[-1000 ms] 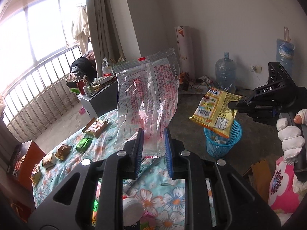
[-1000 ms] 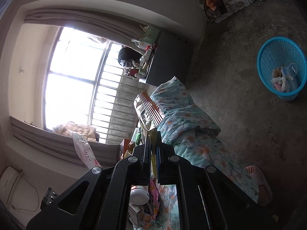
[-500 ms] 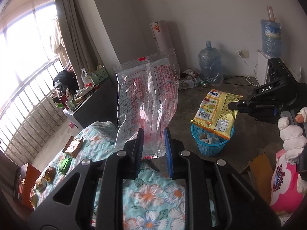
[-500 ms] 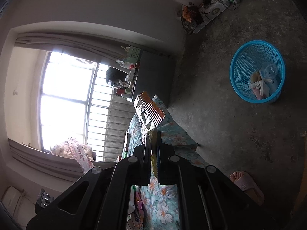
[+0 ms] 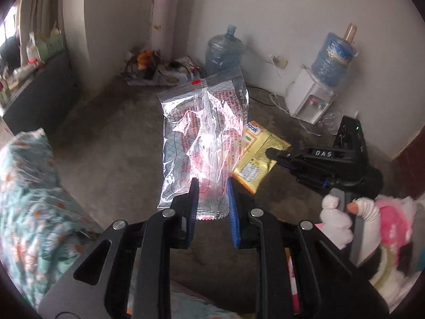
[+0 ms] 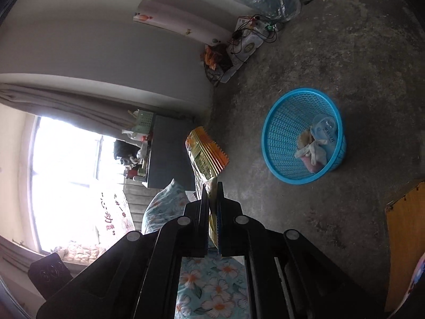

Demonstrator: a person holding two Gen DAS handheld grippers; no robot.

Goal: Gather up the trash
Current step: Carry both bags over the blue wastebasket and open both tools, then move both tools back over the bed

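Note:
My left gripper (image 5: 211, 183) is shut on the lower end of a clear plastic wrapper (image 5: 204, 138) with red print, which stands upright in front of the lens. My right gripper (image 6: 211, 186) is shut on a yellow snack bag (image 6: 204, 156). In the left wrist view the same snack bag (image 5: 255, 163) hangs from the right gripper (image 5: 269, 152) just right of the clear wrapper. A blue mesh basket (image 6: 289, 164) stands on the concrete floor to the right of the snack bag, with some trash in its bottom. The basket is hidden in the left wrist view.
A bed with a floral cover (image 5: 26, 199) lies at the left. Against the far wall stand a water jug (image 5: 224, 50), a water dispenser (image 5: 310, 101), a paper roll (image 5: 160, 18) and tangled cables (image 5: 170, 69). A gloved hand (image 5: 337, 220) holds the right gripper. A cardboard piece (image 6: 403, 239) lies at the right.
Both grippers swung away from the bed and window and tipped down toward the floor. The basket grew larger in the right wrist view and became hidden behind the wrapper in the left.

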